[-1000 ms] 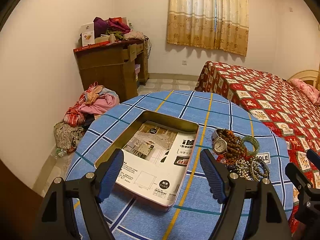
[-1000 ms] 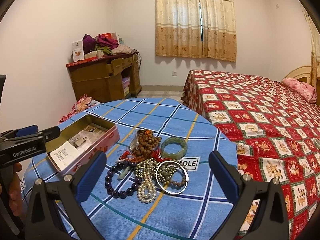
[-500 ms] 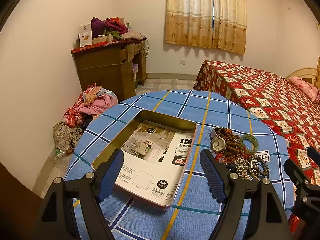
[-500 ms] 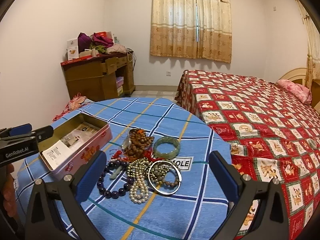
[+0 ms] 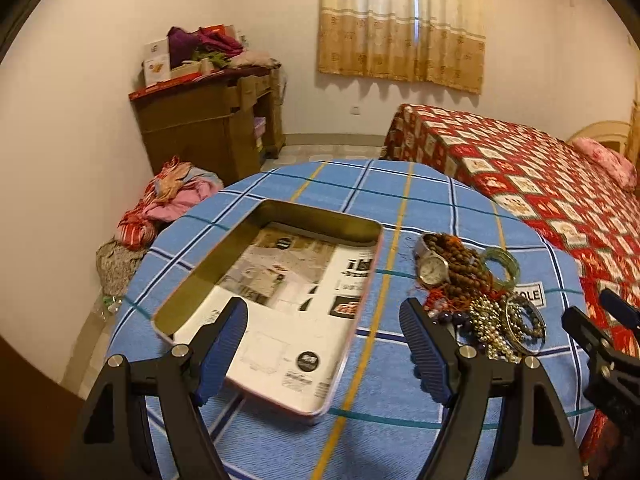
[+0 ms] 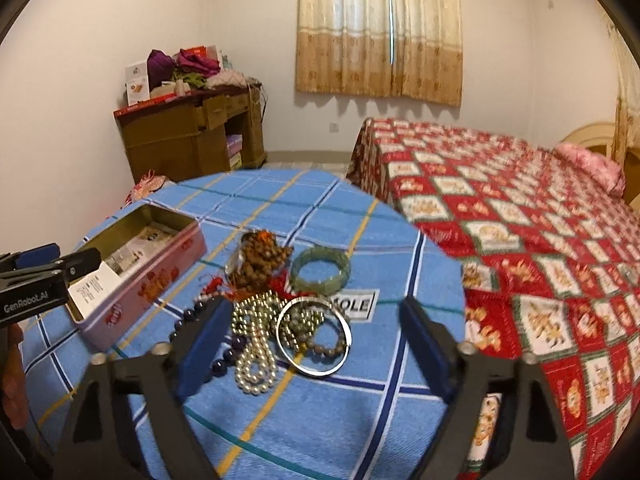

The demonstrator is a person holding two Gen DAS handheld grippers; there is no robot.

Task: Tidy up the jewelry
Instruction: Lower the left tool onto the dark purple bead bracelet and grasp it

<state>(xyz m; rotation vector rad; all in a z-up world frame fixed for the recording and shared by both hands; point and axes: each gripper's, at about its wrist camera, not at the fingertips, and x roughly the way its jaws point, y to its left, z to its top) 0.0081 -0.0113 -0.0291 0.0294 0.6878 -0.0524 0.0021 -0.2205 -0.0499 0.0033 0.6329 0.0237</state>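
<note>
A pile of jewelry [image 6: 280,304] lies on the round table with the blue checked cloth [image 6: 320,420]: a green bangle [image 6: 320,270], brown bead strings [image 6: 260,260], a pearl necklace [image 6: 252,352], a silver bangle [image 6: 316,334], dark purple beads [image 6: 224,356] and a watch [image 5: 432,270]. An open pink tin [image 5: 280,296] lined with printed paper stands left of the pile; it also shows in the right wrist view [image 6: 140,264]. My left gripper [image 5: 324,344] is open above the tin's near end. My right gripper [image 6: 312,348] is open and empty around the pile's near side.
A bed with a red patterned cover [image 6: 520,220] stands right of the table. A wooden desk [image 5: 208,120] piled with clothes is at the back left wall. A heap of clothes [image 5: 168,200] lies on the floor. Curtains [image 5: 400,20] hang on the far wall.
My right gripper has moved forward and down toward the jewelry pile, which now sits between its fingers. My left gripper has moved slightly closer over the tin.
</note>
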